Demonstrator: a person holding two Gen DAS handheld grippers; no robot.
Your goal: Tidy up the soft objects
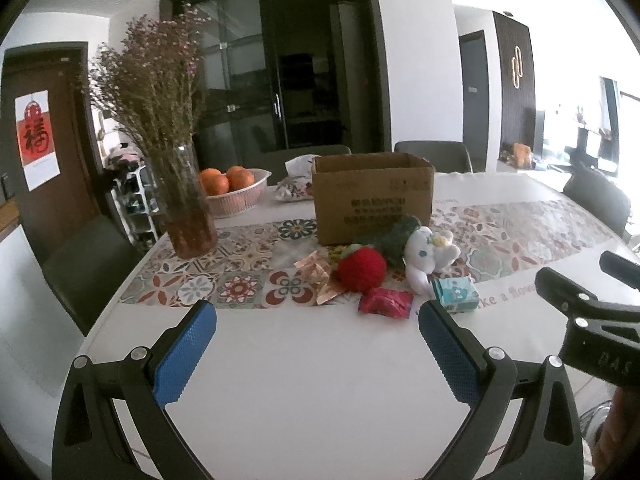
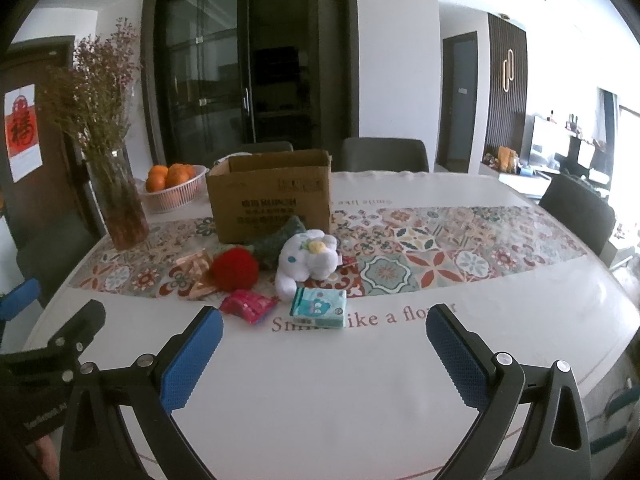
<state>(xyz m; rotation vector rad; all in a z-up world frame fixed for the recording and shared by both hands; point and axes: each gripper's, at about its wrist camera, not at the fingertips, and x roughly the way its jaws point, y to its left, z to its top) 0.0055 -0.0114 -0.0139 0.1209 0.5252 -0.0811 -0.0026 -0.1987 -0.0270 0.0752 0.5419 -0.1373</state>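
Soft toys, the white plush and red pompom, lie on the bench before the cardboard box, seemingly none packed, while left gripper and right gripper hover spread wide, empty.

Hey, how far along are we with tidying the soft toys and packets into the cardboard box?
Nothing looks packed yet, though the cardboard box interior is hidden. Nothing is in hand: the left gripper and right gripper are both open and empty above the table. Left to do: the white plush, red pompom, green plush, tissue pack and pink packet.
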